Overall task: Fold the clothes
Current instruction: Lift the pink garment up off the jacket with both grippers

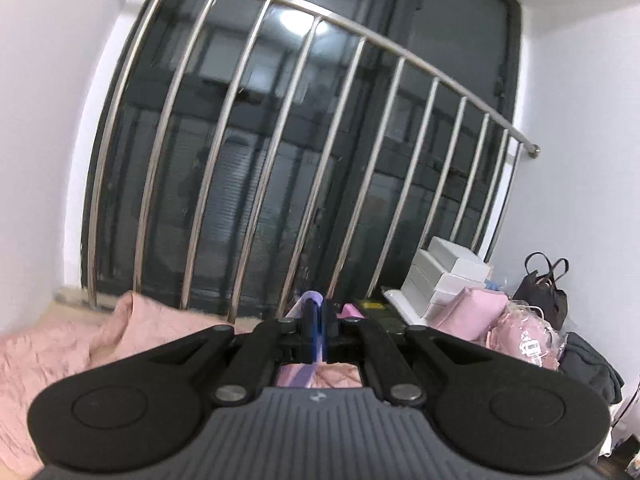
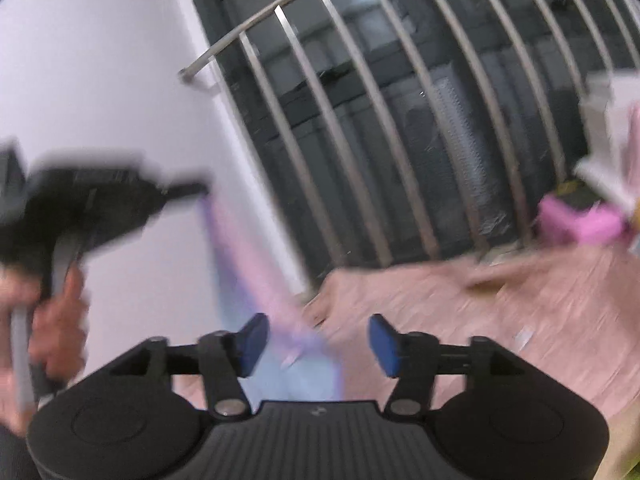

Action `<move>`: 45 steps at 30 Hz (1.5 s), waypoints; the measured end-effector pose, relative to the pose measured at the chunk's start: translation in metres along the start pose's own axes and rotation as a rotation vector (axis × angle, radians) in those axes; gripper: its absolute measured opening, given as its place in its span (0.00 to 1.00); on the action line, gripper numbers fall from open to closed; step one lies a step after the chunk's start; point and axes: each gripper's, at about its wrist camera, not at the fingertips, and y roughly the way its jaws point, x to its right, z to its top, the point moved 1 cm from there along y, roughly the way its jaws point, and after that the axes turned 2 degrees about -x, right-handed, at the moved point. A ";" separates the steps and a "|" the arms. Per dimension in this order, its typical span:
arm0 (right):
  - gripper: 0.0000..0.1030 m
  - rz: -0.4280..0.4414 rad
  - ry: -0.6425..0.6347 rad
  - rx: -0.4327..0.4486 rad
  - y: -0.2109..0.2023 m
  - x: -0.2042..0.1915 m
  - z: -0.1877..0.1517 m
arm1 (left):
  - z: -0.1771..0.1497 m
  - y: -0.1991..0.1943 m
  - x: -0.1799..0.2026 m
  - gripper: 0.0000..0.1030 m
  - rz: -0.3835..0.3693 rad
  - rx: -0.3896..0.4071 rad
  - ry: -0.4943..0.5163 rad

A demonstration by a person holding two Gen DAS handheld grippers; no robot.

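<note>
My left claw (image 2: 200, 190) pinches the lilac garment (image 2: 256, 268), which hangs toward five o'clock between my wide, empty right claw (image 2: 318, 340).

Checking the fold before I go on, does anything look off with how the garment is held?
Yes. Only the left gripper is shut on the lilac garment; the right gripper is open, so the cloth dangles from one point toward the pink bedspread.
</note>
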 end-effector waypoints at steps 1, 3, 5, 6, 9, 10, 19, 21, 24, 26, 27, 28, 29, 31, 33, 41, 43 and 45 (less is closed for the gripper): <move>0.70 0.030 0.005 -0.016 0.005 -0.008 -0.017 | 0.003 -0.006 0.006 0.01 -0.009 0.011 0.011; 0.72 0.003 0.009 -0.023 0.017 -0.020 -0.047 | 0.008 -0.019 0.015 0.01 -0.017 0.034 0.029; 0.72 -0.065 0.002 -0.022 0.034 -0.024 -0.066 | 0.013 -0.035 0.024 0.01 -0.023 0.061 0.049; 0.72 -0.100 -0.003 -0.016 0.043 -0.022 -0.070 | 0.015 -0.044 0.027 0.01 -0.023 0.076 0.060; 0.72 -0.219 -0.008 0.001 0.066 -0.009 -0.072 | 0.021 -0.068 0.032 0.01 -0.029 0.127 0.086; 0.73 -0.231 0.008 -0.008 0.071 -0.002 -0.074 | 0.023 -0.075 0.031 0.01 -0.029 0.145 0.089; 0.02 -0.067 0.063 -0.044 0.049 0.011 -0.045 | 0.023 -0.051 0.010 0.01 0.118 0.162 0.150; 0.02 -0.013 0.033 -0.015 0.034 0.000 -0.027 | 0.017 -0.020 -0.010 0.04 0.180 0.113 0.139; 0.02 0.023 -0.011 0.024 0.018 -0.011 0.003 | -0.007 0.023 -0.042 0.63 0.327 0.084 0.116; 0.02 0.037 0.010 0.022 0.020 -0.005 0.023 | -0.031 0.041 -0.061 0.78 0.371 0.018 0.126; 0.02 0.042 0.026 0.017 0.022 0.000 0.030 | -0.044 0.043 -0.068 0.77 0.353 -0.017 0.128; 0.02 0.047 0.041 0.011 0.024 0.006 0.036 | -0.059 0.041 -0.075 0.77 0.322 -0.049 0.126; 0.02 0.045 0.052 0.005 0.028 0.010 0.042 | -0.074 0.036 -0.080 0.79 0.294 -0.076 0.121; 0.02 0.045 0.078 -0.011 0.043 0.025 0.054 | -0.101 0.015 -0.088 0.84 0.257 -0.087 0.080; 0.02 0.055 0.104 -0.022 0.057 0.034 0.063 | -0.129 -0.014 -0.093 0.89 0.205 -0.064 0.013; 0.02 0.100 0.049 0.001 0.054 -0.001 0.072 | -0.193 -0.066 -0.027 0.93 -0.140 -0.038 0.065; 0.02 0.124 0.054 0.024 0.046 -0.013 0.079 | -0.192 -0.063 -0.005 0.94 -0.078 0.024 0.153; 0.02 0.142 0.037 0.058 0.032 -0.026 0.083 | -0.188 -0.053 0.006 0.92 -0.002 0.035 0.203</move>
